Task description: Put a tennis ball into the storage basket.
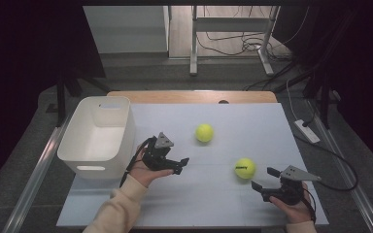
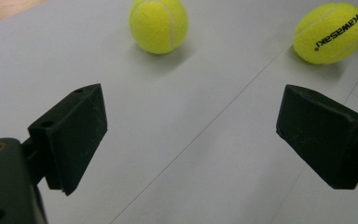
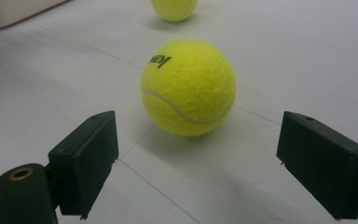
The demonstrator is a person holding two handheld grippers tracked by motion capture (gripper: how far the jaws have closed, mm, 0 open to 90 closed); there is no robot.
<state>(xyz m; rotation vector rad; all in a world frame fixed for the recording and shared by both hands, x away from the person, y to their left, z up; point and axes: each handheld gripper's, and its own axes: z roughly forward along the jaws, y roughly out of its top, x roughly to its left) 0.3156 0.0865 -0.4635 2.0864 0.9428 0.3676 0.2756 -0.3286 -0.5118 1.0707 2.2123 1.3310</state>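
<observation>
Two yellow tennis balls lie on the white table. The far ball [image 1: 204, 132] [image 2: 158, 24] [image 3: 174, 9] rests near the table's middle. The near ball [image 1: 245, 168] [image 2: 330, 32] [image 3: 189, 87] carries black lettering. My right gripper [image 1: 264, 177] [image 3: 191, 163] stands open just short of the near ball, its jaws spread wider than the ball and apart from it. My left gripper [image 1: 180, 165] [image 2: 191, 135] is open too, held left of both balls and pointing toward them, with nothing between its jaws.
A white plastic bin [image 1: 98, 136] stands at the table's left side, beside my left hand. A wooden strip [image 1: 194, 96] borders the table's far edge. Cables and a desk frame [image 1: 233, 34] lie on the floor beyond. A white power strip [image 1: 307, 131] sits right of the table.
</observation>
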